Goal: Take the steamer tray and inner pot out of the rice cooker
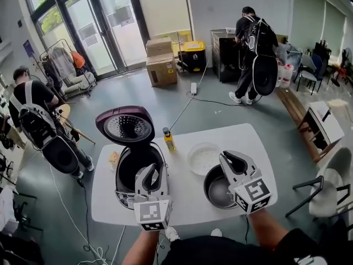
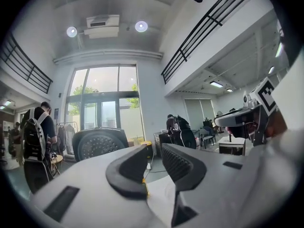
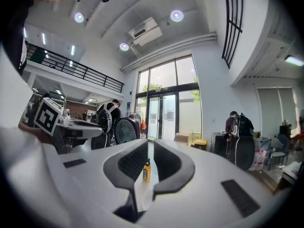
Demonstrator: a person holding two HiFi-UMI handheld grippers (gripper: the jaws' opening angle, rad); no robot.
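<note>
On the bench (image 1: 187, 200) the rice cooker (image 1: 129, 159) stands with its lid thrown back, and its cavity looks empty to me. Both of its parts seem to be out already.

The inner pot (image 1: 215, 191) sits upright on the bench, well to the right of the cooker and partly under my right hand. I judge it to be stiff metal with some weight and a smooth, slippery dark wall. I would take it by pinching the rim, one pad inside and one outside. It is round, so it has no long axis across the bench. Its axis is vertical, mouth up.

The steamer tray (image 1: 203, 158) lies between the cooker and the pot, a little farther from me, mouth up. It looks light, shallow, rigid plastic, and its rim is the place to grip.

The left tongs (image 2: 154, 148) are raised over the cooker, narrowly apart and empty. The right tongs (image 3: 148, 146) are all but together, with nothing between them.
</note>
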